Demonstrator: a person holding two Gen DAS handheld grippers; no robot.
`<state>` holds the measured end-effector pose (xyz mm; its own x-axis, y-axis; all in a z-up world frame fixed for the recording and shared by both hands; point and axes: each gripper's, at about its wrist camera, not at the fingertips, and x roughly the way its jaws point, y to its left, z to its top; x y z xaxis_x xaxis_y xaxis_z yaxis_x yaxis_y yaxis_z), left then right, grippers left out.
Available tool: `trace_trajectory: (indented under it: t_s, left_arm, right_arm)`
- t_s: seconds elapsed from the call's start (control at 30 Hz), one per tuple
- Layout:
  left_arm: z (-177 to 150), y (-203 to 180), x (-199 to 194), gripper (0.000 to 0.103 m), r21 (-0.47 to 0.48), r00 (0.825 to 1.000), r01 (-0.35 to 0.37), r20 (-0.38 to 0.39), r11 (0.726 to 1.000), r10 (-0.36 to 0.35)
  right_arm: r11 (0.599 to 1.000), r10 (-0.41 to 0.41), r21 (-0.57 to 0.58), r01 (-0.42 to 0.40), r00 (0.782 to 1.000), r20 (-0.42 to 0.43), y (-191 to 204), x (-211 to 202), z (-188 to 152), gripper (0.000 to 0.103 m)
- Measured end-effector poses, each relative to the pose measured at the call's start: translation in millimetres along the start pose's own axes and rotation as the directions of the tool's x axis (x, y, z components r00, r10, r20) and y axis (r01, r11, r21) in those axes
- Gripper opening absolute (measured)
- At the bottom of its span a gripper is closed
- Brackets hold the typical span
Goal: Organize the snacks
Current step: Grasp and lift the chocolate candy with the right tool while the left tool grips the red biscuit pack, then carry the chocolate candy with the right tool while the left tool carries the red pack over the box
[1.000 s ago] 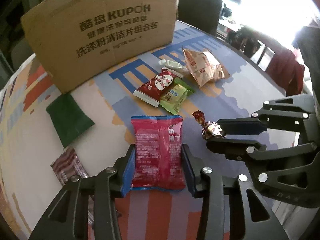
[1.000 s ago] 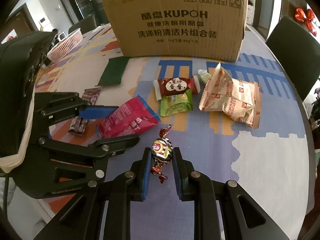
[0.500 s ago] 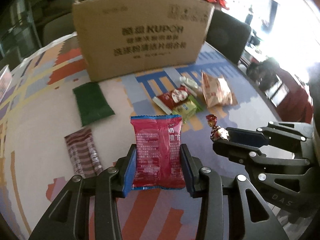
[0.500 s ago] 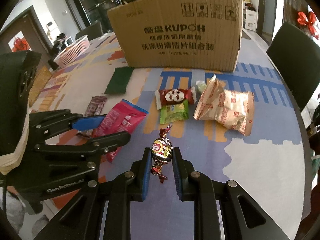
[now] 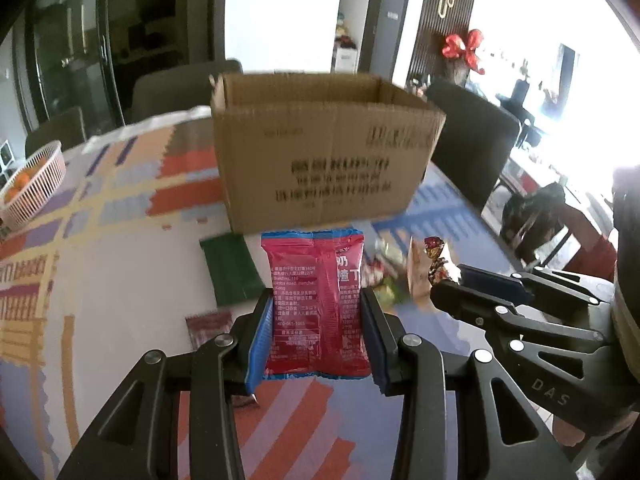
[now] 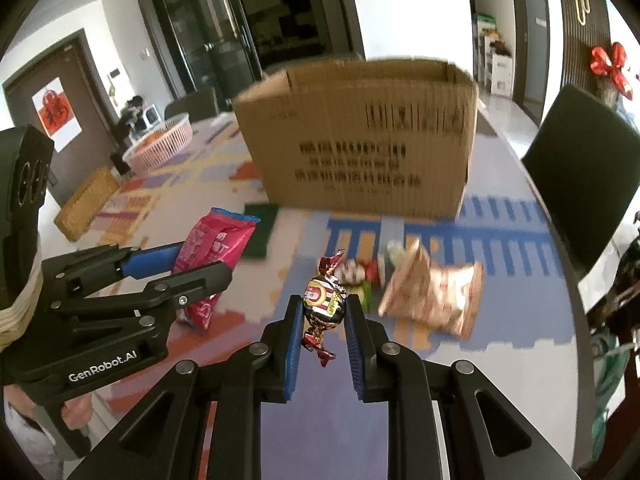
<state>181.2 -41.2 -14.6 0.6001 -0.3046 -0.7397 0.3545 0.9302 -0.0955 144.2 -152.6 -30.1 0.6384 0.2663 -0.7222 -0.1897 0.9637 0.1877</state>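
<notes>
Left claw [image 5: 318, 332] clamped on the red snack packet [image 5: 316, 304], pads pressing its two long sides near the lower half, packet held off the bench [image 5: 120, 264] and facing the cardboard box [image 5: 324, 152] at the far edge. Likely light, soft and crinkly; film probably slippery, contents perhaps crushable, so best held across the width by the flat sides with gentle pressure, as here.

Right claw [image 6: 322, 326] closed on the foil-wrapped candy [image 6: 324, 300], pads on its round middle, twisted ends sticking out above and below, clear of the bench. Small, light, firm in the core; foil slick, so the middle looks like the safest hold, not the loose twists.

Left behind on the bench near the box: green packet [image 5: 232, 270], striped wrapper [image 5: 208, 326], gold bag [image 6: 434, 292].

Compared with a second ago: both claws higher, both snacks lifted off the bench, box now seen from above its rim with the open top showing, view tilted up toward the room.
</notes>
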Motion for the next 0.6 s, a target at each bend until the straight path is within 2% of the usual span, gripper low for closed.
trace_trajectory:
  t_s: [0.3,0.6]
  left_arm:
    - [44.6,-1.2,-24.9,0.041,0.016,0.994,-0.015,0.11,1.0,0.013]
    - [89.4,0.4,-39.2,0.041,0.004,0.981,-0.043,0.191,0.999,0.041]
  right_arm:
    - [1.0,0.009,-0.003,-0.009,0.993,0.114,-0.3,-20.4,40.1,0.022]
    - [1.0,-0.018,-0.01,0.021,0.973,0.229,-9.4,-39.0,92.4,0.022]
